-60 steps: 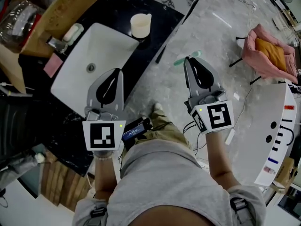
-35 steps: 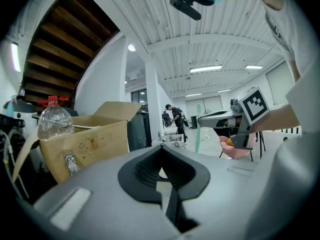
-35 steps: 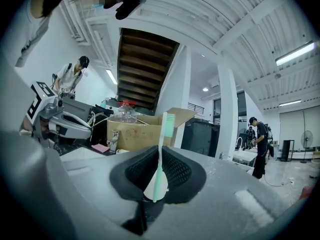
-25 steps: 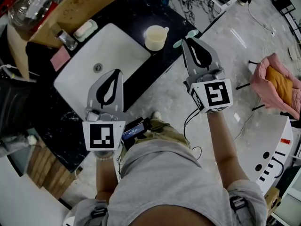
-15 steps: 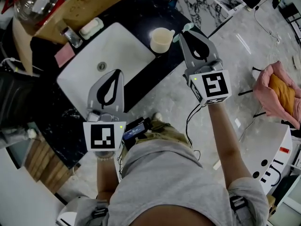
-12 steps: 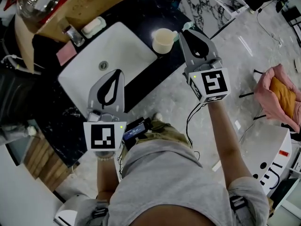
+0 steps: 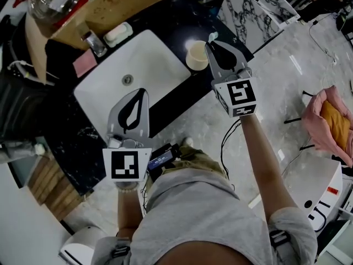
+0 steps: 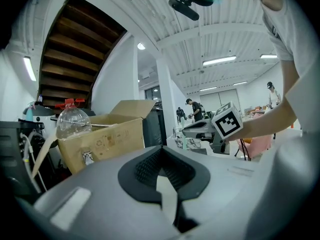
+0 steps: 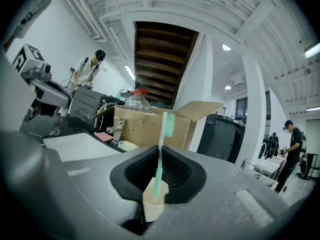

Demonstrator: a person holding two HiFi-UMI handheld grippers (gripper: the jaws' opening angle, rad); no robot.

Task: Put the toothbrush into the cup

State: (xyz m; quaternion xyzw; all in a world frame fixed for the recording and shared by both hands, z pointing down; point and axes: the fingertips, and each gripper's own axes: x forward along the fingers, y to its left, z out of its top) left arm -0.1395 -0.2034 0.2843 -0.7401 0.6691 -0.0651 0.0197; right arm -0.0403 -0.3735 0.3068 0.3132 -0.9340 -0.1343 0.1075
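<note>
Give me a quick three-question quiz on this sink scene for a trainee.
1. True or false: the left gripper holds the toothbrush.
2. Where does the cup stand? A in the sink; B on the dark counter beside it; C on the cardboard box.
3. Which end of the toothbrush points up in the right gripper?
Key: 1 false, the right gripper holds it; 2 B; 3 the bristle end.

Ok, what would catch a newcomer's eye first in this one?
The green-and-white toothbrush stands upright in the right gripper. Its lower end is right at the mouth of the cream cup, which stands on the dark counter beside the white sink. The left gripper is shut and empty, held by the sink's front edge.
</note>
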